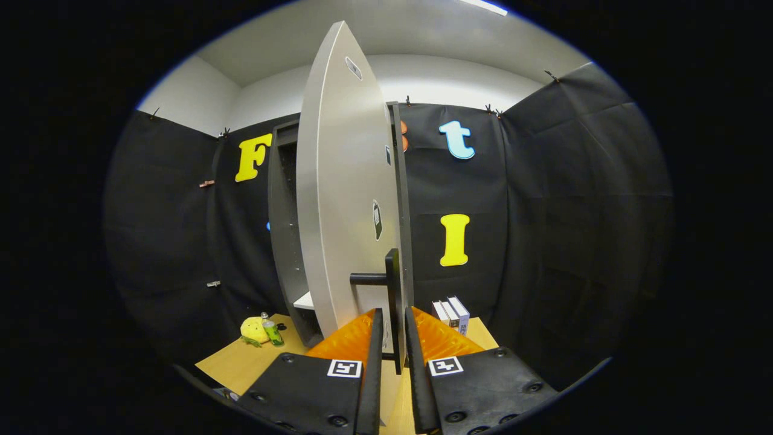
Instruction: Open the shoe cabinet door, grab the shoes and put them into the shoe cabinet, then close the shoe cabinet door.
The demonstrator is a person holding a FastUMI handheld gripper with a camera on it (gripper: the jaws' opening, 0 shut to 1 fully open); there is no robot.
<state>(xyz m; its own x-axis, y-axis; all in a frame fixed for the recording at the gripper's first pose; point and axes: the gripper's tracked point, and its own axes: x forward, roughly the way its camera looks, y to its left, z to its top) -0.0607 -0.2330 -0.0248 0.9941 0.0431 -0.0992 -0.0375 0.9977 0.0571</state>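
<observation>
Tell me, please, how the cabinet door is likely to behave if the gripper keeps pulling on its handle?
The cabinet door looks like a flat rigid panel, so it should swing rather than flex. Already standing ajar from the cabinet, it probably moves freely. The gripper has its fingers close around the thin black handle; the smooth bar might slip if pulled at an angle.

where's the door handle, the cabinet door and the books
door handle (394, 290): gripper view, vertical bar between the fingers
cabinet door (347, 181): gripper view, its pale face
books (453, 313): gripper view, upright spines

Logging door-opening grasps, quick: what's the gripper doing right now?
Gripper: closed on the black door handle of the partly open cabinet door.
</observation>
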